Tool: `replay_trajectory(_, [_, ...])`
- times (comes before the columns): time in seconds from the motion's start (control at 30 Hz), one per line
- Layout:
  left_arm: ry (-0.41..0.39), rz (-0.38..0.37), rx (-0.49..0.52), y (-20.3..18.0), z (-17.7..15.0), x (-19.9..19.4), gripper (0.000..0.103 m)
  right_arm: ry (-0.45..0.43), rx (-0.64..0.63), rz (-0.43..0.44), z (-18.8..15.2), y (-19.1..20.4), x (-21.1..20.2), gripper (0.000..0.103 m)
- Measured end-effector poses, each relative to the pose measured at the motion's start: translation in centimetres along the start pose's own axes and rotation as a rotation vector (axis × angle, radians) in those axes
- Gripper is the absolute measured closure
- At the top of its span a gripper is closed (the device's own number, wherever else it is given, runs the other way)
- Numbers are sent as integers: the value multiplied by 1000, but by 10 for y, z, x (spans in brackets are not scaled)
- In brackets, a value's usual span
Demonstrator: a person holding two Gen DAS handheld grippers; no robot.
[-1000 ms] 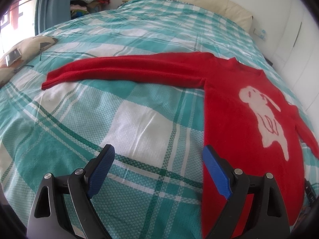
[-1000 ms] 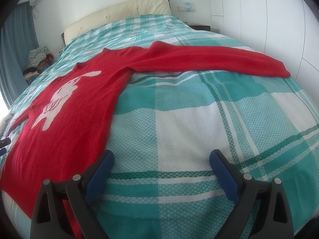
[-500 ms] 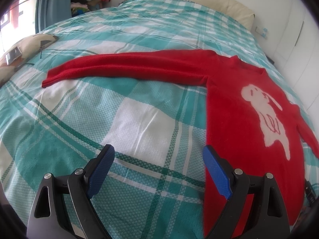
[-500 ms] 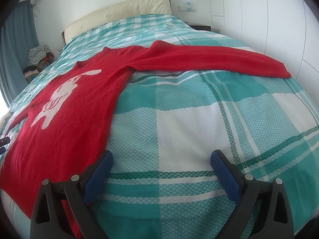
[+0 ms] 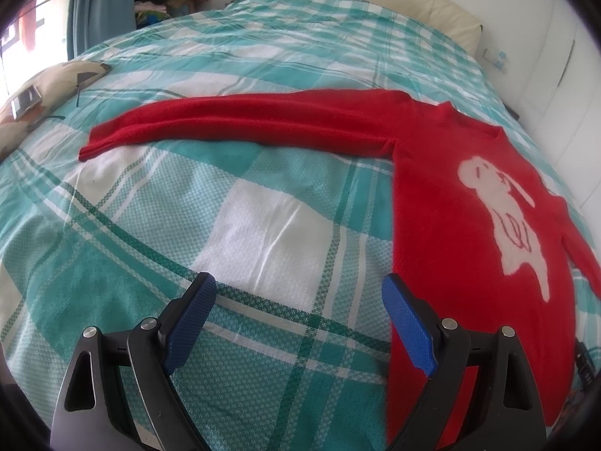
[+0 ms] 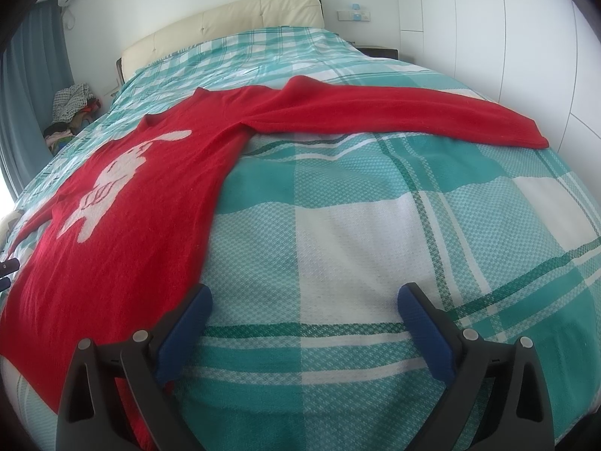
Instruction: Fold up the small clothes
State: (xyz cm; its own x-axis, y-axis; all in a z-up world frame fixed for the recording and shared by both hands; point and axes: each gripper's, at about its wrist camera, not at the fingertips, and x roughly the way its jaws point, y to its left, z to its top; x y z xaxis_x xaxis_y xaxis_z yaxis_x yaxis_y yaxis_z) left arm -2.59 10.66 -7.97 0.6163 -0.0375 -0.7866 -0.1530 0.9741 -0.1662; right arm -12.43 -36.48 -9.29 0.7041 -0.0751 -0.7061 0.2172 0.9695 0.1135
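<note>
Lying flat and face up across the foot half of the bed [image 5: 263, 233], a red sweater [image 5: 443, 225] with a pale animal figure [image 5: 503, 218] is being shown fully spread, one sleeve [image 5: 240, 127] being stretched toward the bed's left edge and the other sleeve [image 6: 405, 112] toward its right edge. No fold is being seen yet, so the whole task is being judged as still ahead. The left hand-held gripper [image 5: 298, 315] is being held released above the bedspread beside the sweater's side edge, nothing between its pads; the right hand-held gripper [image 6: 304, 323] is likewise being held released and empty. The sweater's hem is being cut off behind the gripper bodies in both views.
</note>
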Motion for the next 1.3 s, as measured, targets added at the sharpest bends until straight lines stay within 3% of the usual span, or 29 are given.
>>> replay_trajectory(1.3, [21, 17, 17, -4, -4, 5, 10, 0, 0, -1, 0, 1, -1, 4])
